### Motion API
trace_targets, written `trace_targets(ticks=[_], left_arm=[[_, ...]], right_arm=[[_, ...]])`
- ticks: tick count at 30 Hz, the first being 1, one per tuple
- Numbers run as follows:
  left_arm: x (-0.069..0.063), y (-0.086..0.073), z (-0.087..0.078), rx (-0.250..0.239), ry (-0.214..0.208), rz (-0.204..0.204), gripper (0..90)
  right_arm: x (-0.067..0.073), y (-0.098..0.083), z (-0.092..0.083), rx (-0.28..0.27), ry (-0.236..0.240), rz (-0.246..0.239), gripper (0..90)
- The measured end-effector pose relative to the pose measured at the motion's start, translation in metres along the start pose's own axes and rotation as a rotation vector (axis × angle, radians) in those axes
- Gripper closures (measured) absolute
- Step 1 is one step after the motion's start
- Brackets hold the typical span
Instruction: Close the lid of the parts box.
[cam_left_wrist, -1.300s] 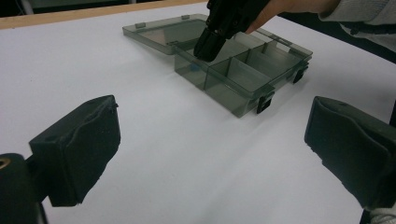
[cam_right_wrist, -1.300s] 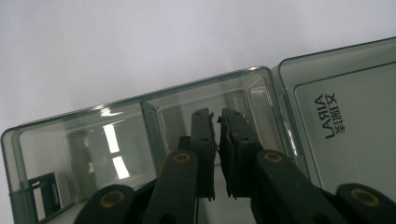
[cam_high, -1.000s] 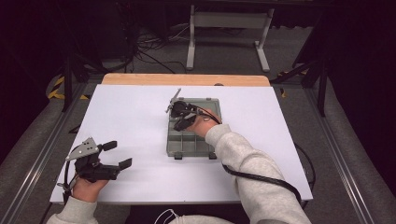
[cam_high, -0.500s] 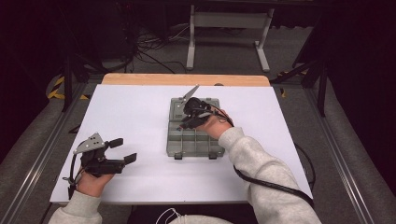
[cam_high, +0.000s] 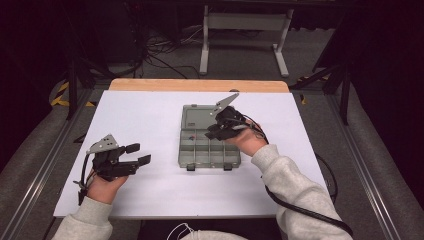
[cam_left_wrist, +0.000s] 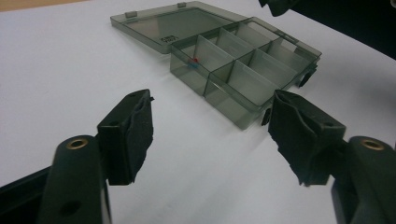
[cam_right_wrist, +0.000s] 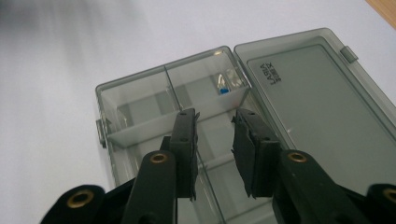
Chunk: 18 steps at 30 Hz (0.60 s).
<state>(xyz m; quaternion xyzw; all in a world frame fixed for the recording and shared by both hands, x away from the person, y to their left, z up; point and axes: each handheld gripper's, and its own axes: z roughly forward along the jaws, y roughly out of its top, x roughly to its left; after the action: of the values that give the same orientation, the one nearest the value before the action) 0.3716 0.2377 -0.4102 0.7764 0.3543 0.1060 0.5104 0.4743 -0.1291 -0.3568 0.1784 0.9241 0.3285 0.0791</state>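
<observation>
A smoky clear compartment box (cam_high: 207, 150) lies mid-table with its lid (cam_high: 196, 116) folded flat on the far side. One compartment holds a small red and blue piece (cam_left_wrist: 194, 62), which is also seen from above (cam_right_wrist: 224, 89). My right gripper (cam_high: 209, 134) hovers over the box's tray (cam_right_wrist: 140, 116). Its jaws (cam_right_wrist: 215, 116) have just been opening, stand a little apart and hold nothing. My left gripper (cam_high: 141, 153) rests over the white tabletop, left of the box (cam_left_wrist: 243, 65). Its jaws (cam_left_wrist: 212, 107) have just been closing, still stand open and hold nothing.
The white sheet (cam_high: 150, 115) covers the table, and a wooden strip (cam_high: 200, 85) runs along the far edge. Beyond the table stand a metal frame (cam_high: 245, 30) and loose cables (cam_high: 150, 55) on the floor. A black cable (cam_high: 300, 210) trails from the right gripper.
My right gripper has moved rightward across the box and lifted a little. The left hand has edged toward the box, and its jaws are narrower than before.
</observation>
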Motion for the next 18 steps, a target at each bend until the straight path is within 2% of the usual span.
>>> trace_targets(ticks=[5,10,11,12,13,15,18], left_arm=[[0.005,0.007,0.005,0.018,0.0,-0.016,49.6],[0.011,0.017,0.012,0.042,0.01,-0.032,69.9],[0.011,0.017,0.012,0.042,0.01,-0.032,74.3],[0.011,0.019,0.014,0.05,0.015,-0.037,74.3],[0.012,0.021,0.016,0.052,0.019,-0.039,80.4],[0.012,0.024,0.019,0.069,0.022,-0.041,86.5],[0.013,0.03,0.024,0.076,0.031,-0.045,89.4]], right_arm=[[-0.002,-0.011,-0.013,-0.026,-0.018,0.013,75.0],[-0.001,-0.018,-0.023,-0.017,-0.031,0.011,87.4],[-0.001,-0.018,-0.023,-0.017,-0.031,0.011,87.4],[-0.001,-0.019,-0.024,-0.016,-0.033,0.01,90.0],[-0.001,-0.02,-0.027,-0.018,-0.035,0.013,90.0],[-0.002,-0.022,-0.029,-0.024,-0.038,0.02,90.0],[-0.003,-0.026,-0.033,-0.029,-0.046,0.026,90.0]])
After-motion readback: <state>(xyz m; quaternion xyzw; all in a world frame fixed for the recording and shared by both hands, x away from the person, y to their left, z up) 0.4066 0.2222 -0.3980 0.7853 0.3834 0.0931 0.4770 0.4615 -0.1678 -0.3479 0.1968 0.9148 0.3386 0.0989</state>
